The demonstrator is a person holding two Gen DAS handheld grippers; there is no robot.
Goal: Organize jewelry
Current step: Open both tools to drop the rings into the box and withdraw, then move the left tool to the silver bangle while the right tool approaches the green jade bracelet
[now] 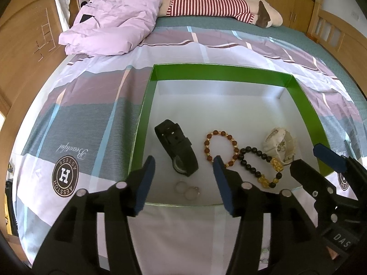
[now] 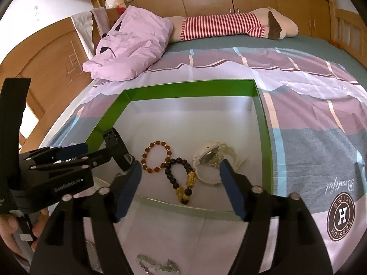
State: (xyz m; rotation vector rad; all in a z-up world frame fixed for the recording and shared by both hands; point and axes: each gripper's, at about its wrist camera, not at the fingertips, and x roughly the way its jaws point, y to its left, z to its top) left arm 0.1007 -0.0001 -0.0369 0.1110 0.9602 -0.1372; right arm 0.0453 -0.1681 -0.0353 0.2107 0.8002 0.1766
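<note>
A green box (image 1: 220, 70) (image 2: 190, 87) with a white floor lies on the bed. Inside it are a black watch (image 1: 177, 150) (image 2: 117, 146), a brown bead bracelet (image 1: 221, 147) (image 2: 157, 158), a black bead bracelet with gold charms (image 1: 261, 168) (image 2: 181, 178), a white watch (image 1: 279, 144) (image 2: 213, 160) and two rings (image 1: 188, 189). My left gripper (image 1: 183, 162) (image 2: 98, 150) hangs open over the box's near left part, empty. My right gripper (image 2: 180, 163) (image 1: 307, 157) is open above the near right part, also empty. A silver chain (image 2: 156, 265) lies on the cover in front of the box.
A striped bed cover (image 1: 91, 114) (image 2: 309, 126) lies under the box. A folded lilac quilt (image 1: 114, 18) (image 2: 133, 45) and a striped plush toy (image 1: 218, 6) (image 2: 229, 27) rest at the far end. Wooden cabinets line the walls. A hand (image 2: 9, 229) holds the left gripper.
</note>
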